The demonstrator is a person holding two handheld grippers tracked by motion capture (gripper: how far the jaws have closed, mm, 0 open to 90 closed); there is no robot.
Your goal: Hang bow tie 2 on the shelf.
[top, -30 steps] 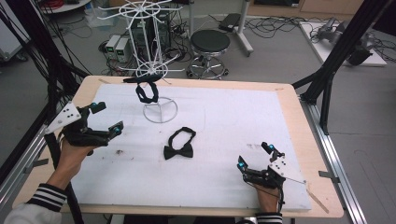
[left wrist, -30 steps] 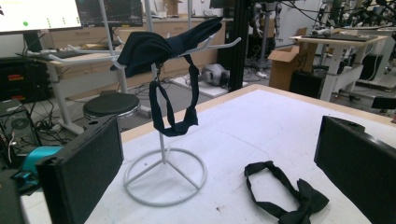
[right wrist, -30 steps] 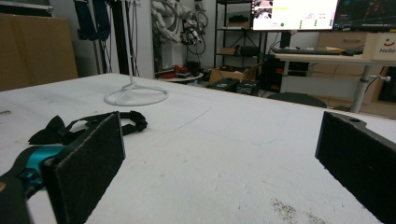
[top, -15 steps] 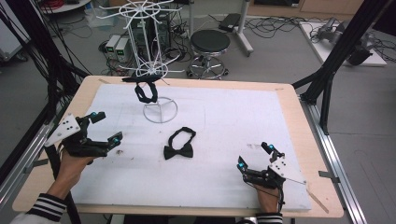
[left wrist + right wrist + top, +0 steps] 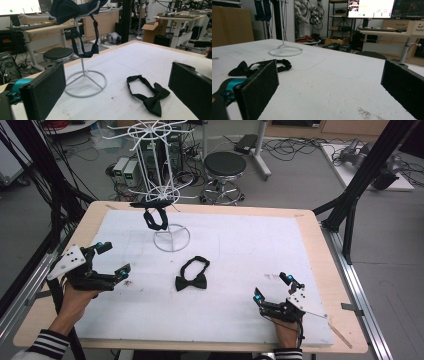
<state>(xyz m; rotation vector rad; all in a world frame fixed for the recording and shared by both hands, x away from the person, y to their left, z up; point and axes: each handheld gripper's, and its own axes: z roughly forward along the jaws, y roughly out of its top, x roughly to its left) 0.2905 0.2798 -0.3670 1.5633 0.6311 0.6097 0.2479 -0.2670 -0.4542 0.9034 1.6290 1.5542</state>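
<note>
High view: black bow tie [image 5: 192,276] flat on white mat [image 5: 260,245], just in front of rack base [image 5: 171,240]; left gripper [image 5: 113,261] nearer, jaws wide, tie to its right; right gripper [image 5: 272,288] wide, farther; tie's bow end faces person.

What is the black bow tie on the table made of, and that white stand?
The black bow tie looks like soft matte fabric, maybe satin or polyester: it folds and its strap lies limp. The white stand seems to be thin metal wire with a white coating: stiff, slender rods and a ring base.
</note>
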